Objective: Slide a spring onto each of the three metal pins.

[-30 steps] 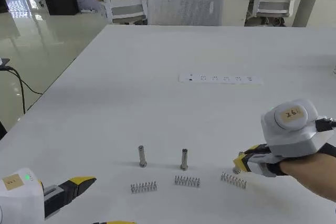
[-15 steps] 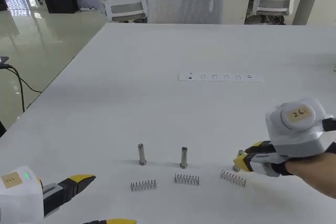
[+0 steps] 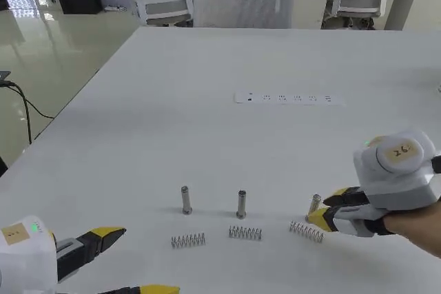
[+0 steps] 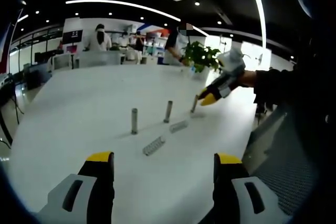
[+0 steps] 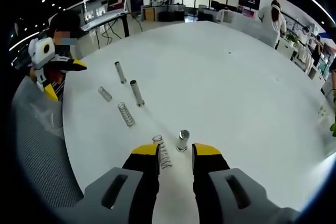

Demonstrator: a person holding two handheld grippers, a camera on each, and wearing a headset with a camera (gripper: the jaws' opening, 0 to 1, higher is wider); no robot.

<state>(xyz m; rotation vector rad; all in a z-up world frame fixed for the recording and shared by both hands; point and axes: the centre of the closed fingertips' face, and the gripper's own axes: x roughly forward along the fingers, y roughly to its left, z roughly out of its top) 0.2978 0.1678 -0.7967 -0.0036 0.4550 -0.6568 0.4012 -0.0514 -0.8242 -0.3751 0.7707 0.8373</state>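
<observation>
Bright, even light fills the head view: the white table [image 3: 207, 101] shows almost no shadow, and the pins [image 3: 241, 204] cast only faint, soft ones. Glare gleams off the glossy floor [image 3: 62, 39]. Both gripper views bend strongly toward their edges, ceiling light strips [image 4: 131, 4] curve overhead, and distant background looks soft
</observation>
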